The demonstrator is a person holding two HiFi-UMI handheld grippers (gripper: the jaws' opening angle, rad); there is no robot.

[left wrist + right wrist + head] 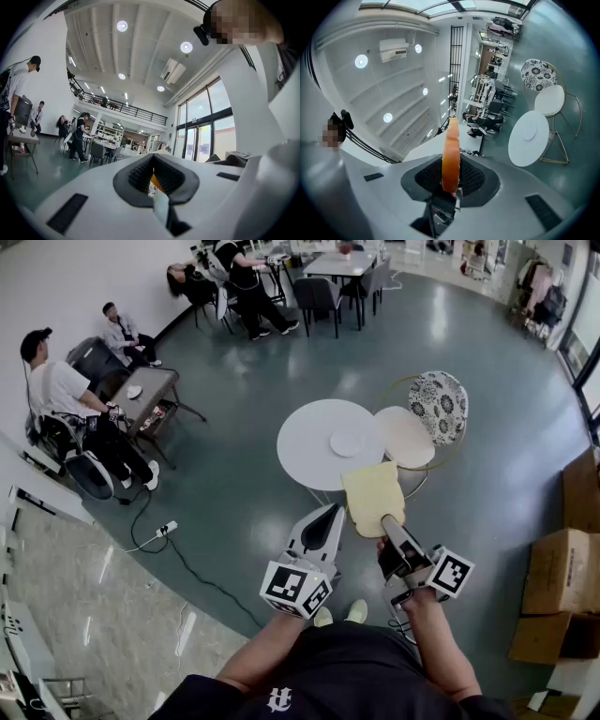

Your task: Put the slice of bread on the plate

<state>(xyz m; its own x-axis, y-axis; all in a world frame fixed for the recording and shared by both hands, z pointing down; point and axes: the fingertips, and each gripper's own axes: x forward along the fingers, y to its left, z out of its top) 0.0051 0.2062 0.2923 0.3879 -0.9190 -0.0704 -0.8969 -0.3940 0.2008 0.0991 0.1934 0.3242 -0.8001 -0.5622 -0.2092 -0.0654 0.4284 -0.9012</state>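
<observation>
clamping slice of bread (451,145) edge-on in right gripper (450,180) jaws, left gripper (152,177) jaws pressed together, empty

The left gripper (153,164) has its jaws drawn together; an orange sliver (157,183) shows in the slit, hard to identify. Ahead-left, a person (77,138) stands by tables (107,146).

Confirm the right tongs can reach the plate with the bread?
Probably yes. The right tongs grip the bread in the air by the table; nothing stands between it and the plate.
</observation>
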